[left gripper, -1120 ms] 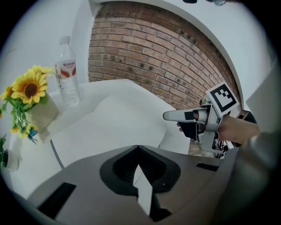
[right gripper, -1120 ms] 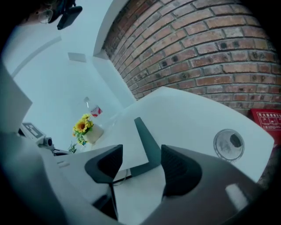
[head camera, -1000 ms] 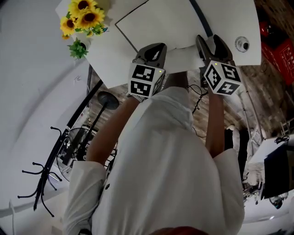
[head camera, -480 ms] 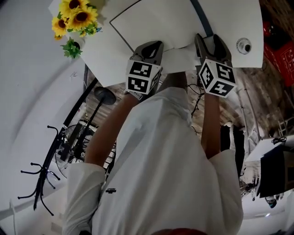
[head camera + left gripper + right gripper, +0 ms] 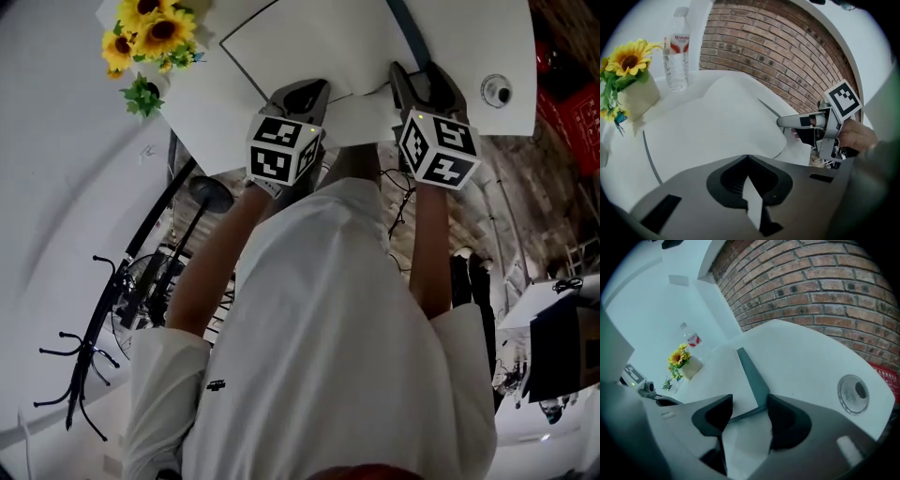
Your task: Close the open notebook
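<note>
left gripper view, unlike head view, with water bottle (image 5: 677,56); left claw (image 5: 747,157) tight on notebook (image 5: 712,126), right claw (image 5: 749,399) wide around it

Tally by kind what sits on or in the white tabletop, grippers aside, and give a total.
notebook: 1
water bottle: 1
sunflower pot: 1
round insert set in the tabletop: 1
Total: 4

White round table (image 5: 473,37) before a red brick wall (image 5: 825,282), wood-plank floor (image 5: 525,183) beneath.
</note>
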### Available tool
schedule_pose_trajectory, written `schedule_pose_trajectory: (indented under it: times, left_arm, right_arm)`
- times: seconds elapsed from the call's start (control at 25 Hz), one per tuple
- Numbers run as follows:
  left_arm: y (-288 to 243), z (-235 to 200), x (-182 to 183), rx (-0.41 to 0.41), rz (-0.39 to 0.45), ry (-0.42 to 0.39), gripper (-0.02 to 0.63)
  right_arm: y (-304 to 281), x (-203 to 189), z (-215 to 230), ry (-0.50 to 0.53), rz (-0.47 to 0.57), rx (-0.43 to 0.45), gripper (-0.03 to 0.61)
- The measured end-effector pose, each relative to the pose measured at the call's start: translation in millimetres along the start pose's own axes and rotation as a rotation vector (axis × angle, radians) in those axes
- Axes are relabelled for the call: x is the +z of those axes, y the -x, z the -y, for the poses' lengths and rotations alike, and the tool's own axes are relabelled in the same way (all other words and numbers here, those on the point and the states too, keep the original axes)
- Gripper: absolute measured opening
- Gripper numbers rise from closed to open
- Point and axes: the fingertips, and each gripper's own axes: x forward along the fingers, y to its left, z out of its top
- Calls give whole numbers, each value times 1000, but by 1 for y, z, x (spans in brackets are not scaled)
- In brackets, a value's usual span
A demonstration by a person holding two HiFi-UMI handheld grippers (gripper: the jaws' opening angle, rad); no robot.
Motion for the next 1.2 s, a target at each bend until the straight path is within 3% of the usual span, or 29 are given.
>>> schedule_pose_trajectory:
  times: [0.08,0.2,0.4,0.72,1.2]
  left_arm:
    - [1,-1,0,-2,7,9,9]
    - [0,0,0,-3,7,29,9]
    - [0,-1,1,2,13,40,9]
    - [5,-1,1,-22,-7,51,9]
    - [55,-2,1,-20,120,71,9]
  right_arm:
    - [-5,4,-1,-30,-4,16,233]
    - [-5,8,11,-103,1,20,117]
    - [-1,14,10,-106,32,27,51]
    - [13,23,-1,-76,66,28,35]
    - [42,39,-31,27,136,21,32]
